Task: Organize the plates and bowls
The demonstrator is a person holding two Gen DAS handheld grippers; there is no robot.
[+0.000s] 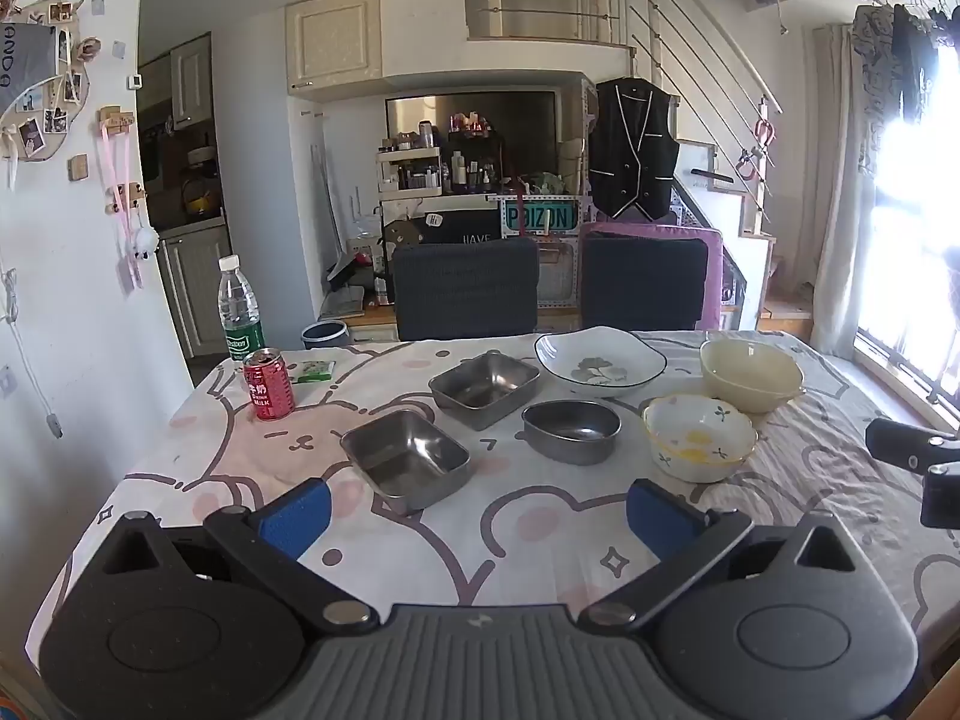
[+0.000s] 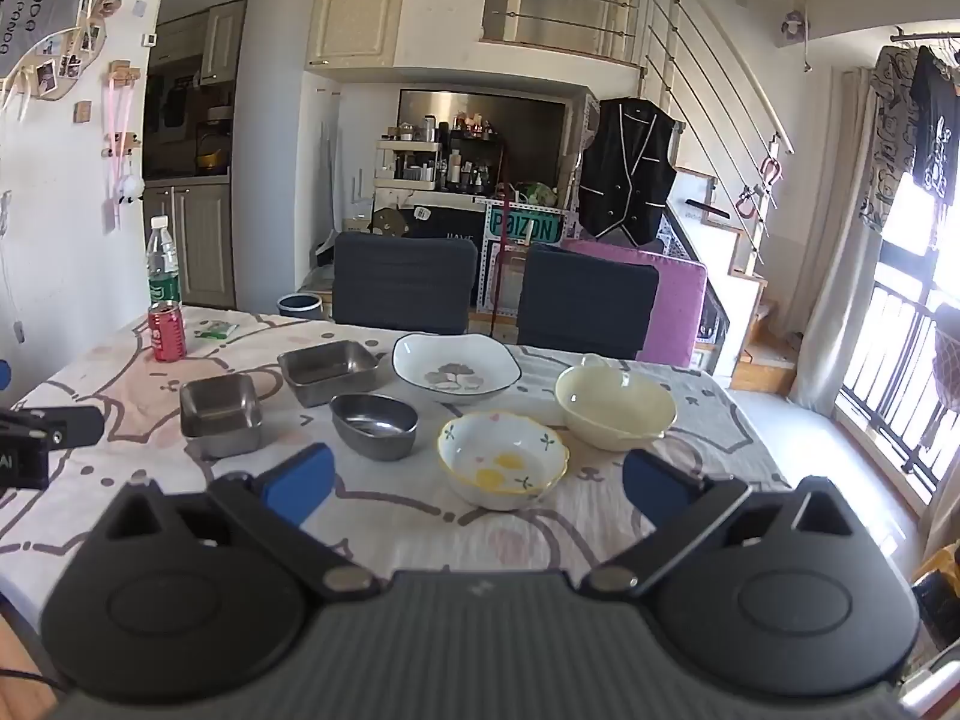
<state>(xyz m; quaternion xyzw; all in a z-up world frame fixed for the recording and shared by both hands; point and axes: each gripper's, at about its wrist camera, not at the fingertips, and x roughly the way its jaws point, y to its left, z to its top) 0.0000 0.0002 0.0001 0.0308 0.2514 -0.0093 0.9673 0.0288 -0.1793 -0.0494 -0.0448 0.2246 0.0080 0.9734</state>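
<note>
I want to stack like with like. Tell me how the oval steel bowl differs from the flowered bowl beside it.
The oval steel bowl is plain grey metal; the flowered bowl is white with yellow patches and small green sprigs. The steel bowl's rim is smooth and oval; the flowered bowl's rim is wavy, yellow-edged and roughly round. The flowered bowl looks wider. Both stand upright and empty on the tablecloth, apart from each other.
</note>
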